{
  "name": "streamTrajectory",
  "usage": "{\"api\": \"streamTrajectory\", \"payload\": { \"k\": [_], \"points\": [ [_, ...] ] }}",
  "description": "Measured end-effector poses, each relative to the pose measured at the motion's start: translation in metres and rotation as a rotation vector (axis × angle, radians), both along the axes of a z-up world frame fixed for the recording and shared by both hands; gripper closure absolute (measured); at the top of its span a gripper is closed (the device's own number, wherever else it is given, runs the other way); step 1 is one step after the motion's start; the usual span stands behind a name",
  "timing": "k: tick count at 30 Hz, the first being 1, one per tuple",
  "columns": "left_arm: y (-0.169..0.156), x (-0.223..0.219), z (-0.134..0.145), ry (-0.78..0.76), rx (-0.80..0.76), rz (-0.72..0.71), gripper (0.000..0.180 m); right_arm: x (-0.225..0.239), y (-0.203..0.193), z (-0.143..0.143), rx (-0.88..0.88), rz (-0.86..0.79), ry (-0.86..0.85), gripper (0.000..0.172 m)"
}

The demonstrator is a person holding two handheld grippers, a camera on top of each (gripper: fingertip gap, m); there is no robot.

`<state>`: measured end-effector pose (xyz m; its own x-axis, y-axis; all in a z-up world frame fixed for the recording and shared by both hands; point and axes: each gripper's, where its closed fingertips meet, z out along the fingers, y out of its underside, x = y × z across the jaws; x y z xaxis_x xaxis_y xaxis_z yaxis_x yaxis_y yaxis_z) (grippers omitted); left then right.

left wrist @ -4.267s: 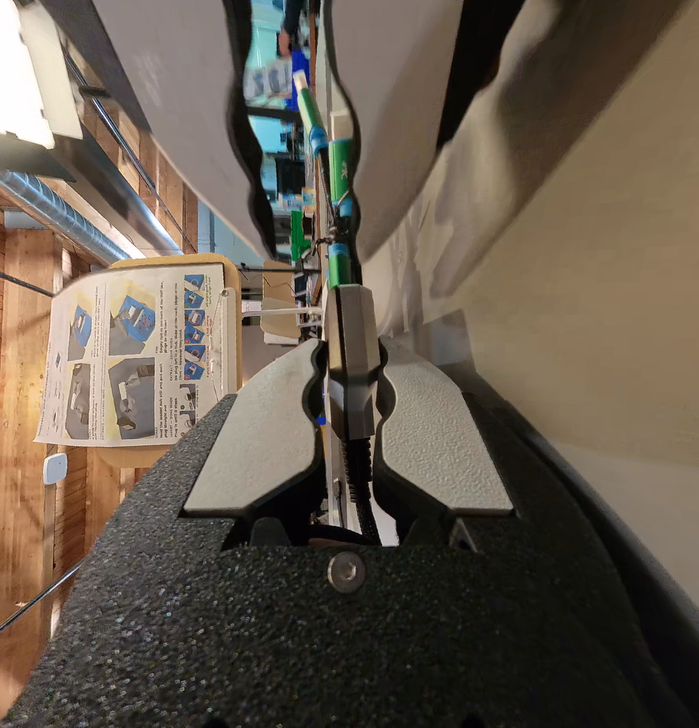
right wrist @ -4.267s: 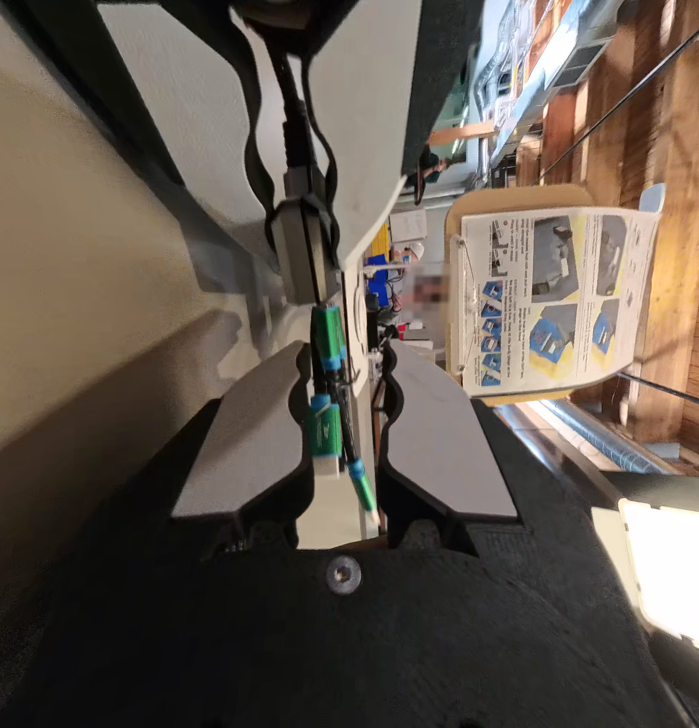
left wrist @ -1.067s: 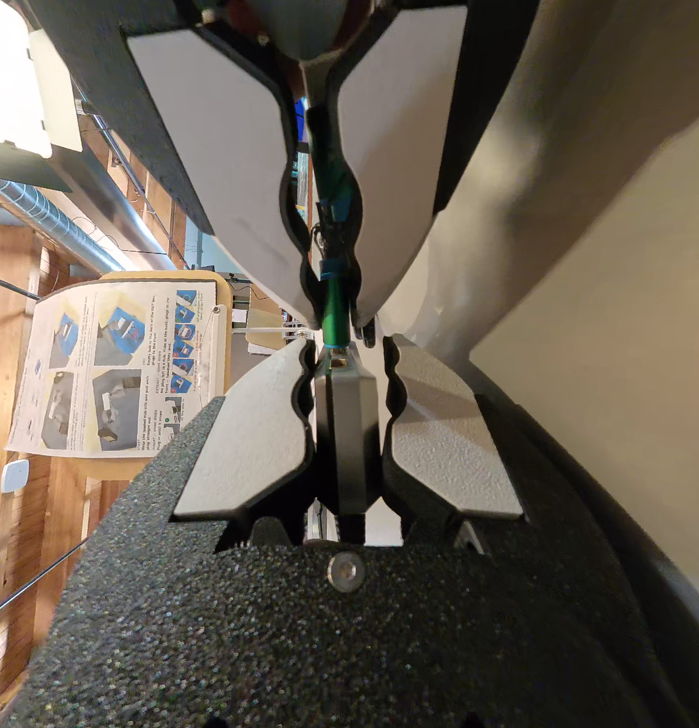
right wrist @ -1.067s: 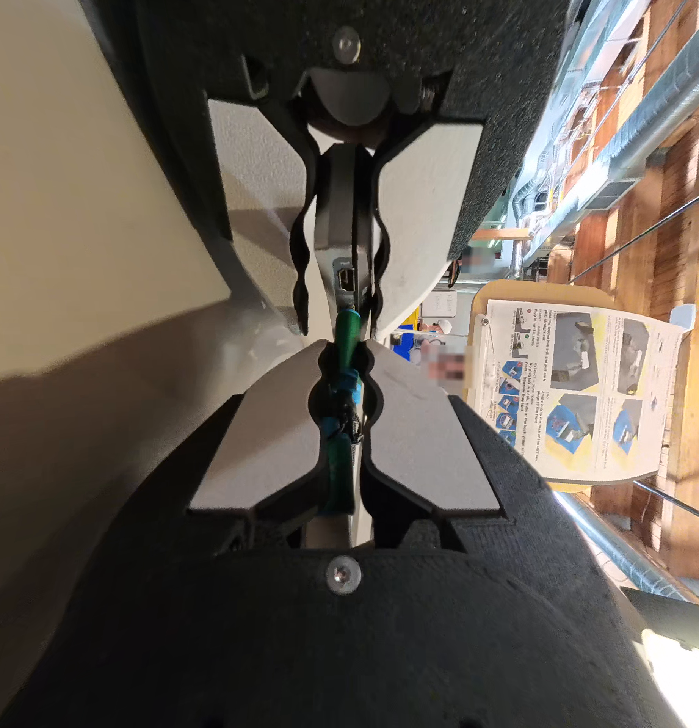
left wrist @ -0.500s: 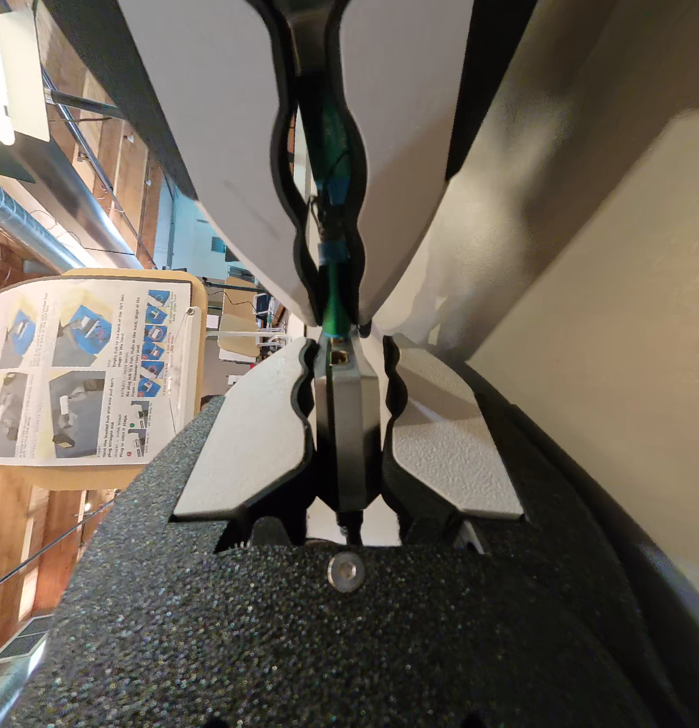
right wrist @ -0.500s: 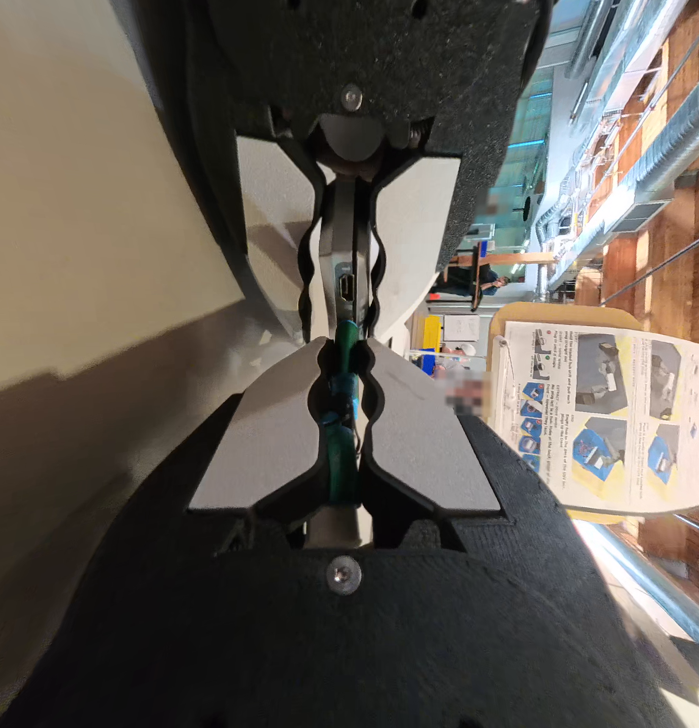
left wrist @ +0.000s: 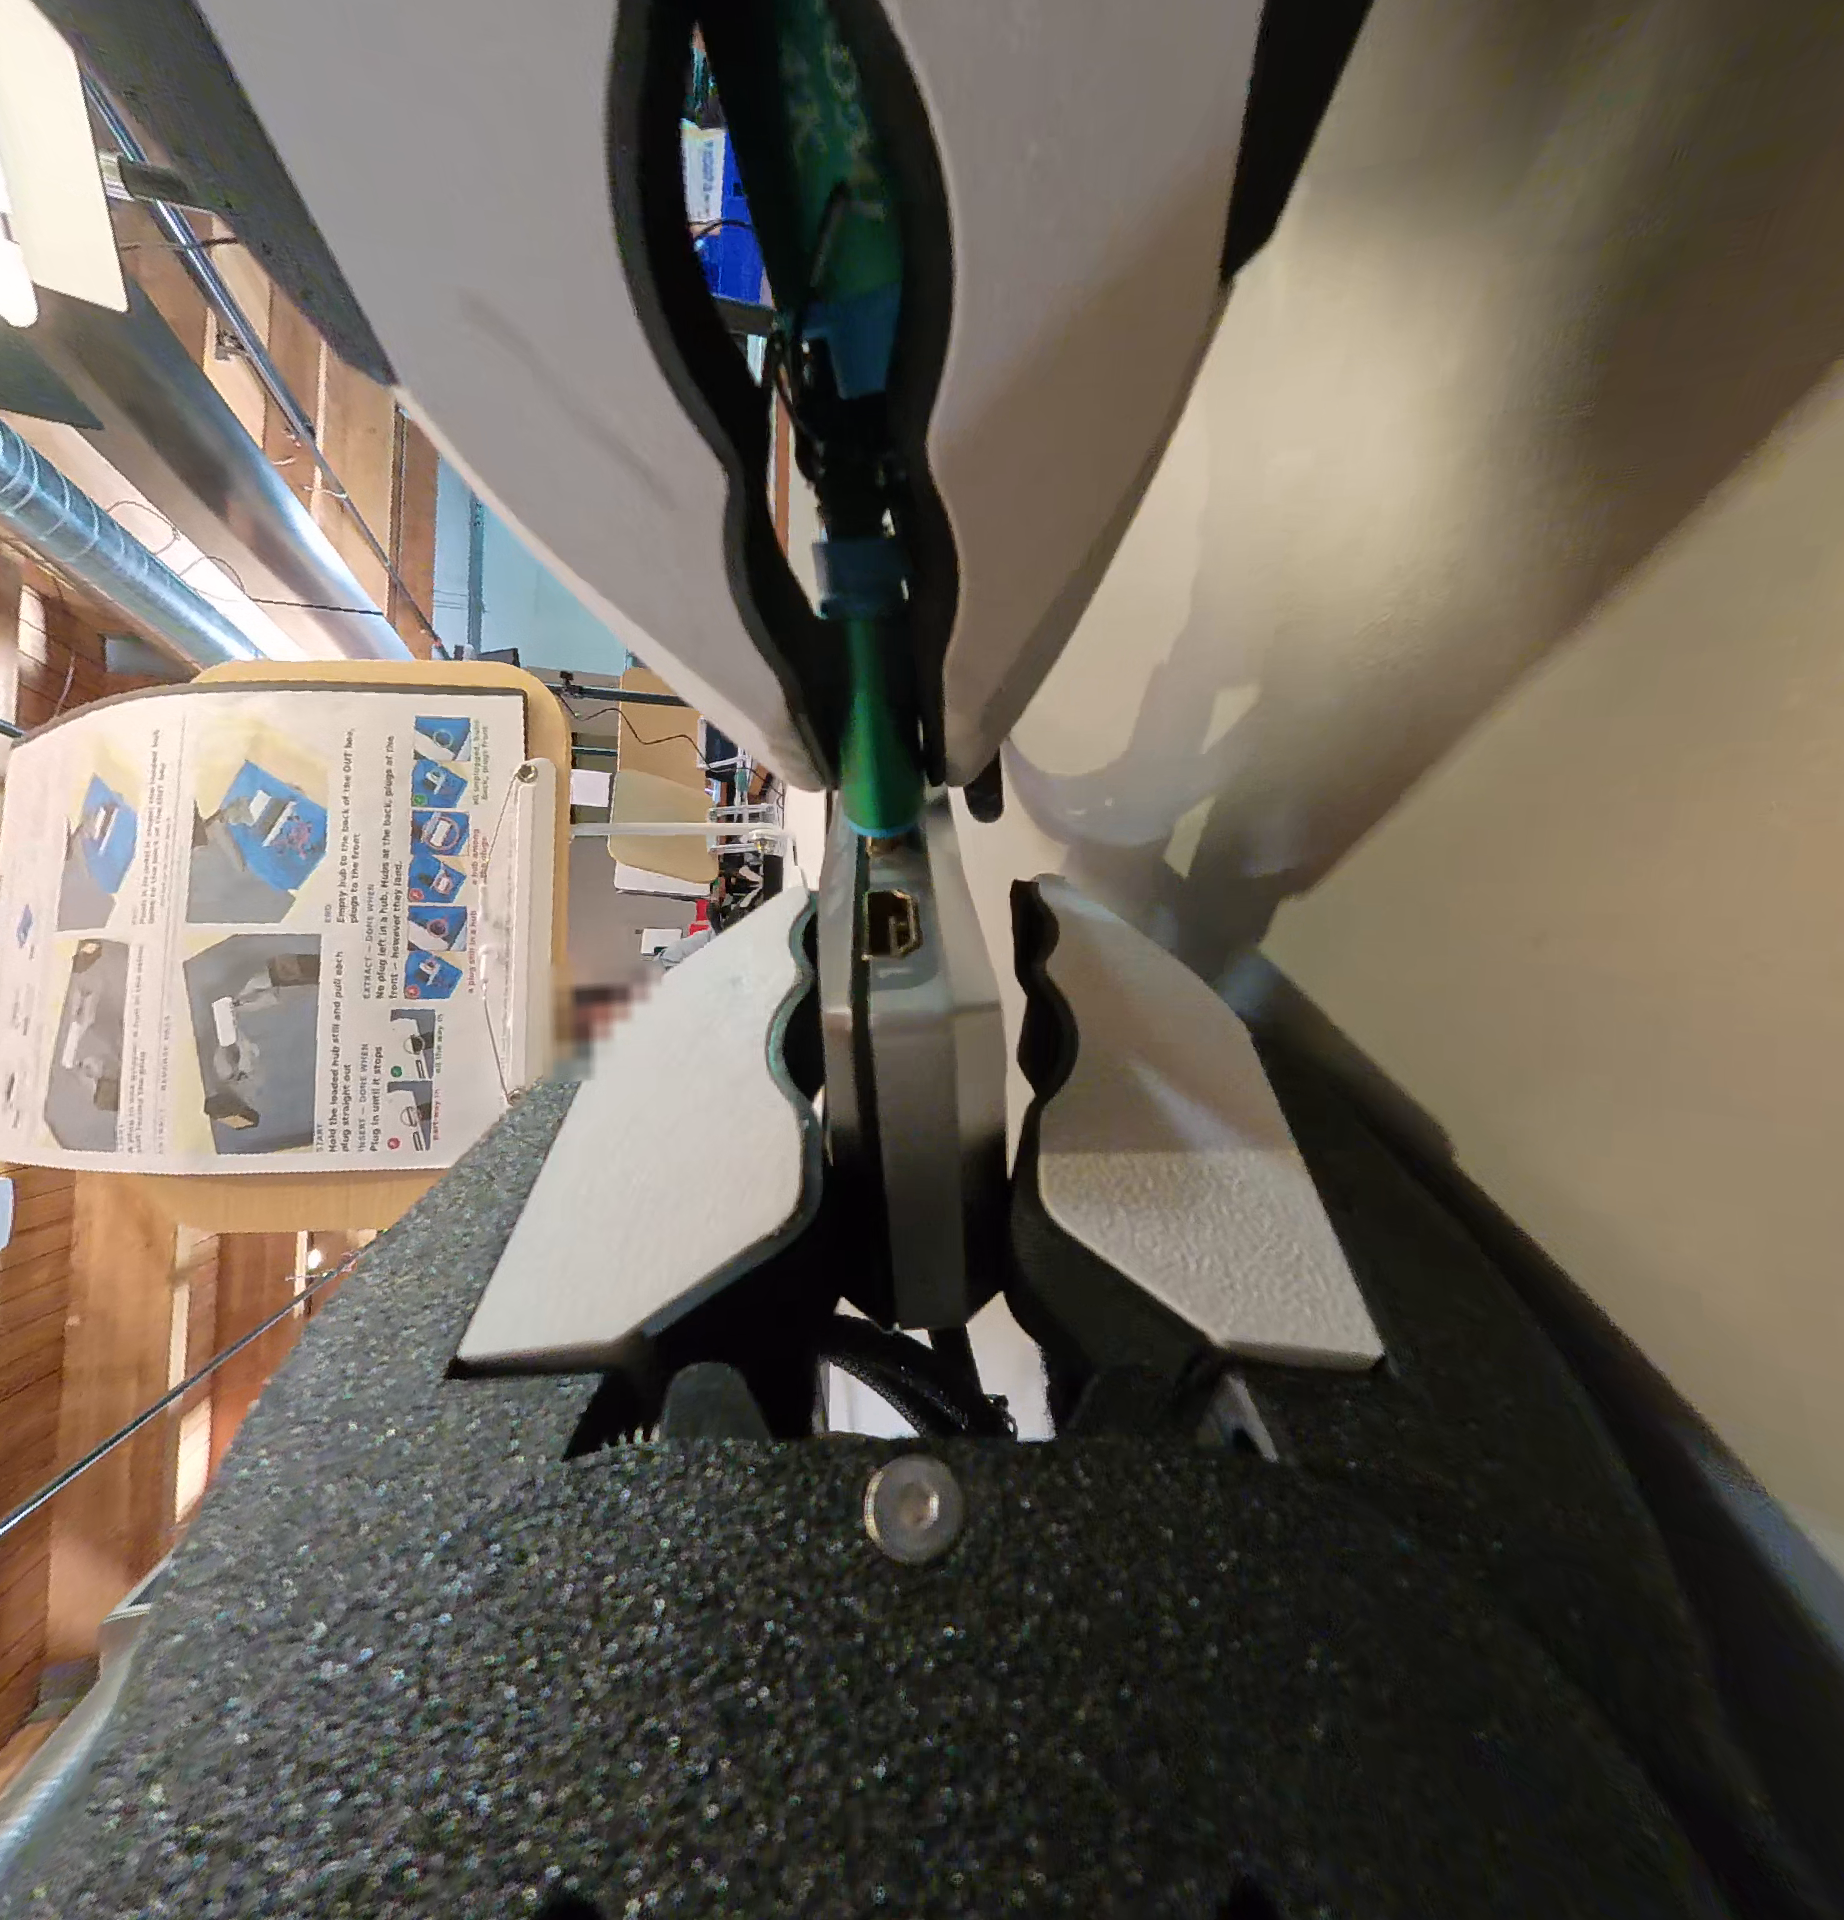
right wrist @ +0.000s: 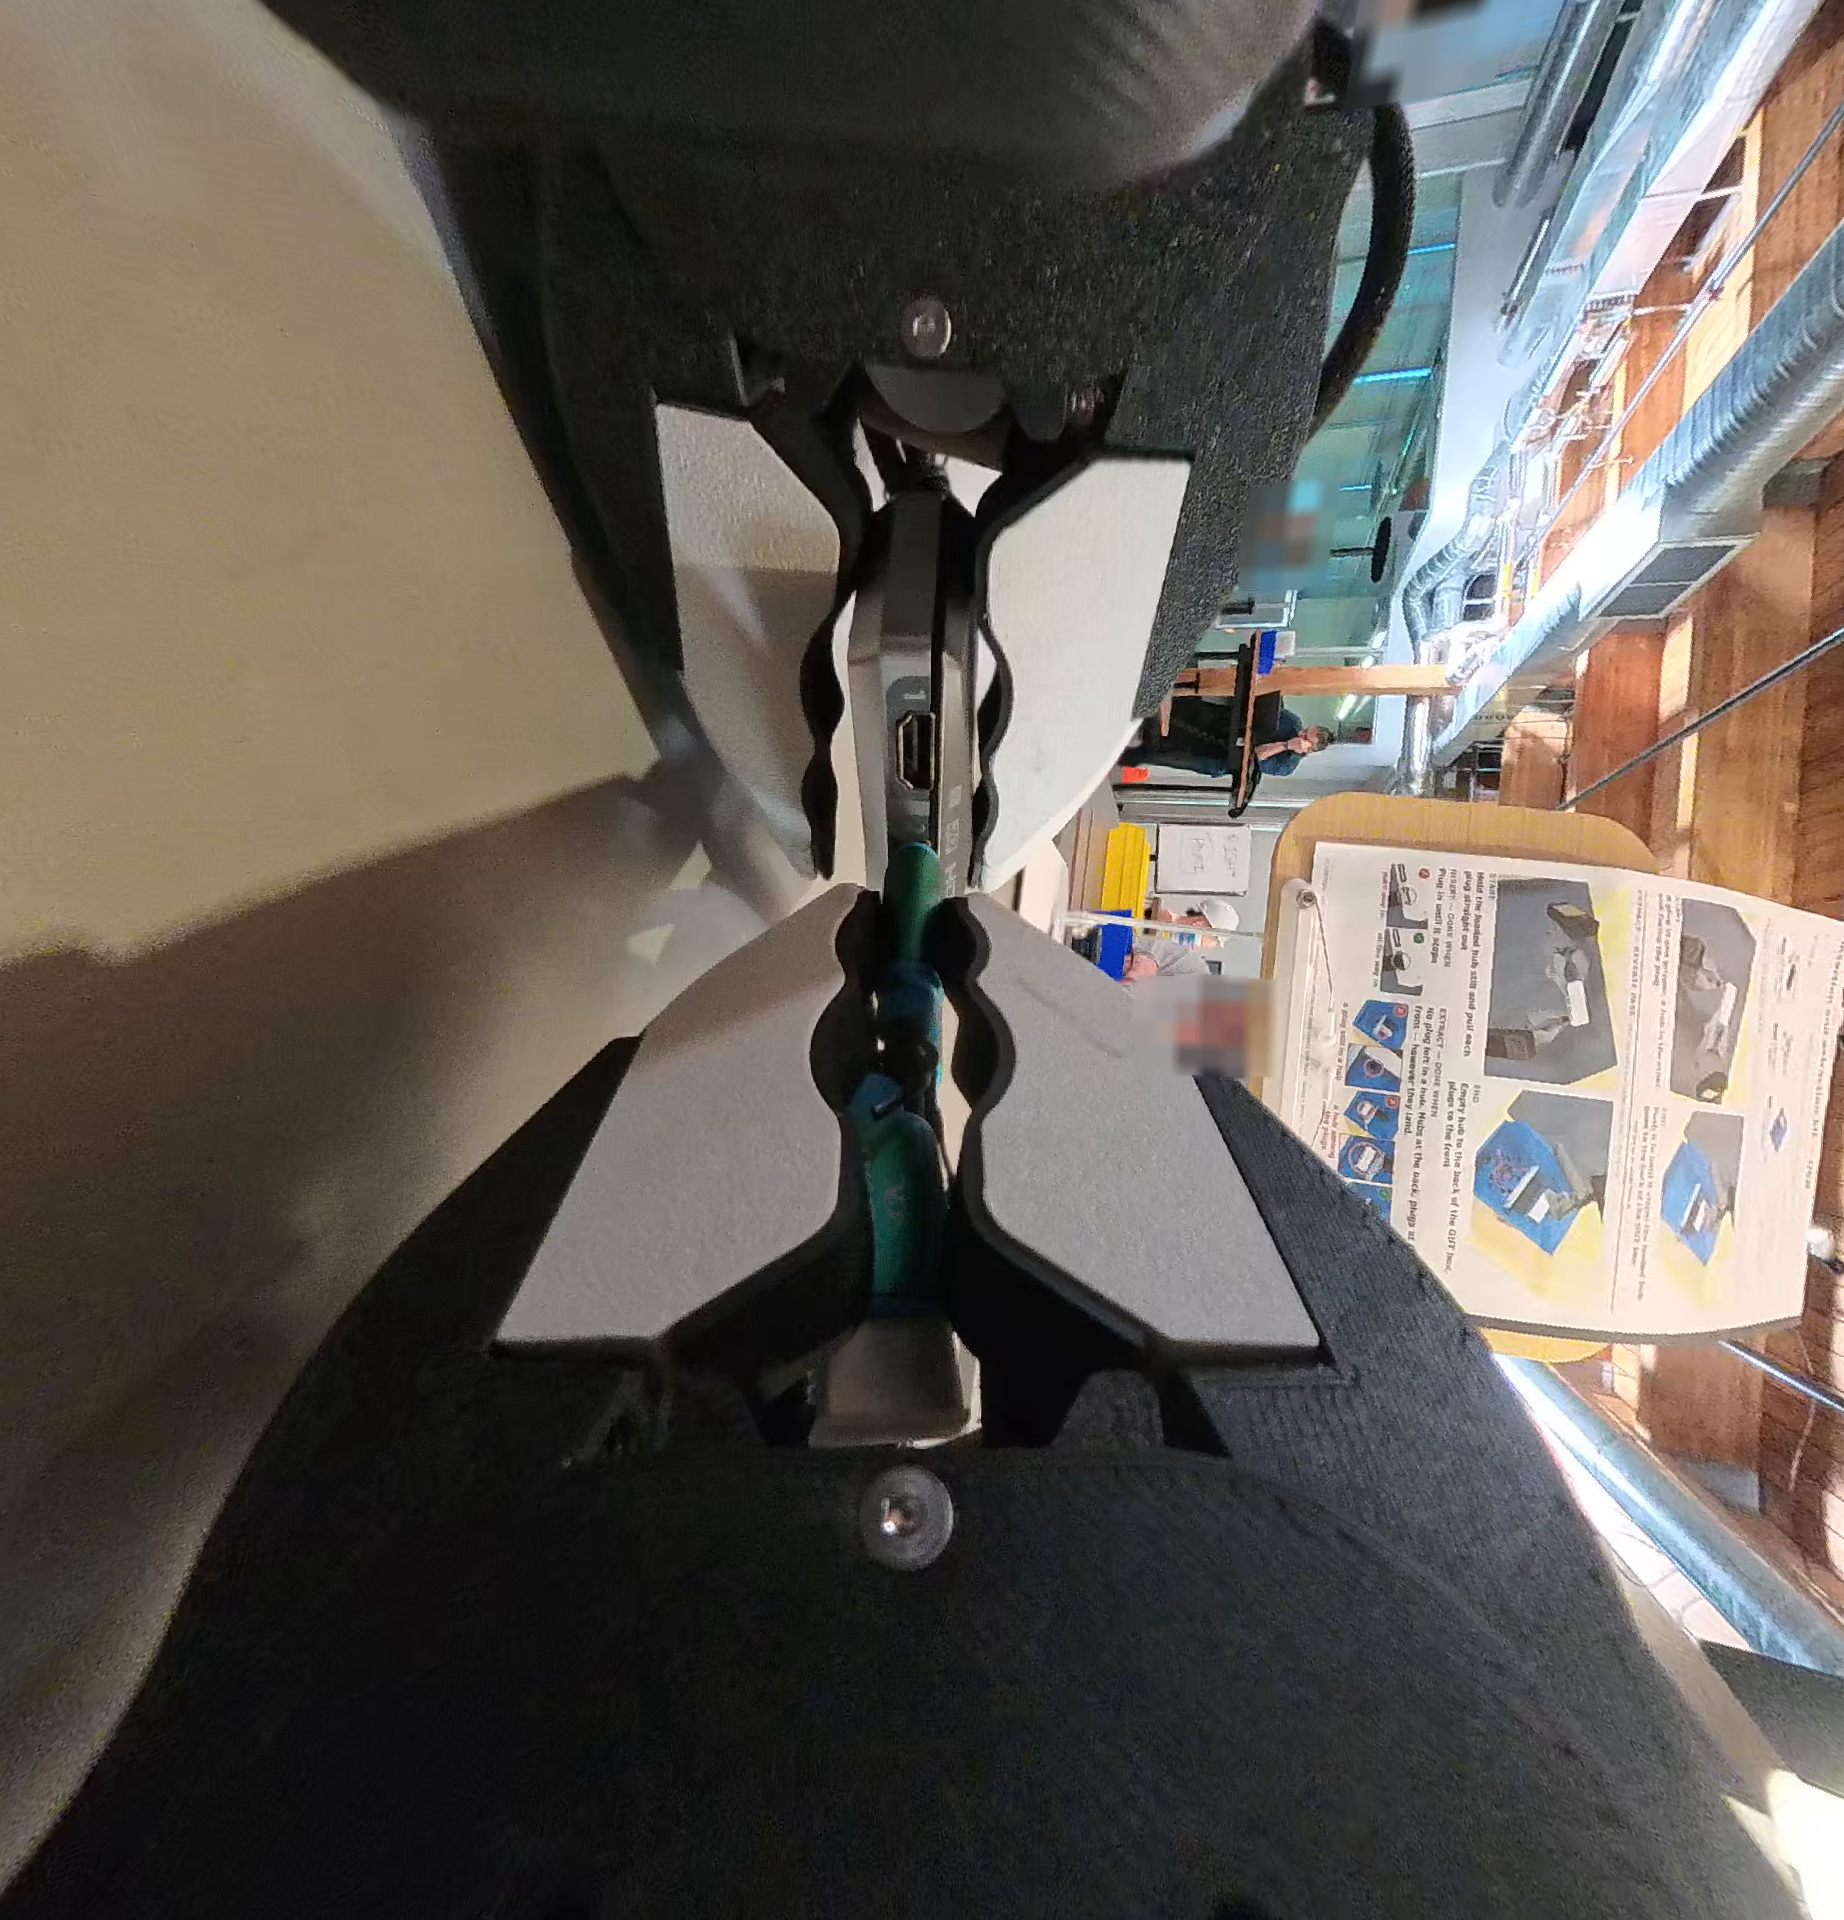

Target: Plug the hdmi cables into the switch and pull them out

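Tabletop [left wrist: 1583, 831], pale and plain, forms the backdrop beside both tools, which meet nose to nose above it. Instruction sheet [left wrist: 222, 925], clipped to a wooden board, stands well beyond the grey hub [left wrist: 913, 1081]. Left gripper [left wrist: 913, 935] is closed on the grey hub, pads pressing its flat sides so that its port edge faces outward, apparently to steady it. Right gripper [right wrist: 913, 914] is clamped on a green plug [right wrist: 913, 894], with its blue-banded body and cable bundled between the pads. Plug tip sits at the end of the hub's port edge, just beside a vacant gold-lined port [left wrist: 890, 923]; whether it is fully seated cannot be told.
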<state>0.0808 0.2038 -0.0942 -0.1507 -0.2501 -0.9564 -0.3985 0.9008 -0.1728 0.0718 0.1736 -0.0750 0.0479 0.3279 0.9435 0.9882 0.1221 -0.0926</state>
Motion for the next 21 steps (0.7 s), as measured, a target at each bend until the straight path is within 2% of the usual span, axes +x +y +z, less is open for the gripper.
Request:
{"api": "streamTrajectory", "payload": {
  "k": [5, 15, 21],
  "points": [
    [-0.007, -0.003, -0.002, 0.017, -0.028, 0.016, 0.144, -0.001, -0.007, 0.001, 0.006, 0.005, 0.058, 0.159],
    [-0.009, -0.001, -0.002, 0.015, -0.031, 0.018, 0.144, -0.003, -0.02, 0.003, 0.053, 0.005, 0.007, 0.159],
    [0.008, -0.001, -0.003, 0.028, -0.016, 0.106, 0.144, -0.004, -0.014, 0.002, 0.063, -0.157, 0.021, 0.16]
  ]
}}
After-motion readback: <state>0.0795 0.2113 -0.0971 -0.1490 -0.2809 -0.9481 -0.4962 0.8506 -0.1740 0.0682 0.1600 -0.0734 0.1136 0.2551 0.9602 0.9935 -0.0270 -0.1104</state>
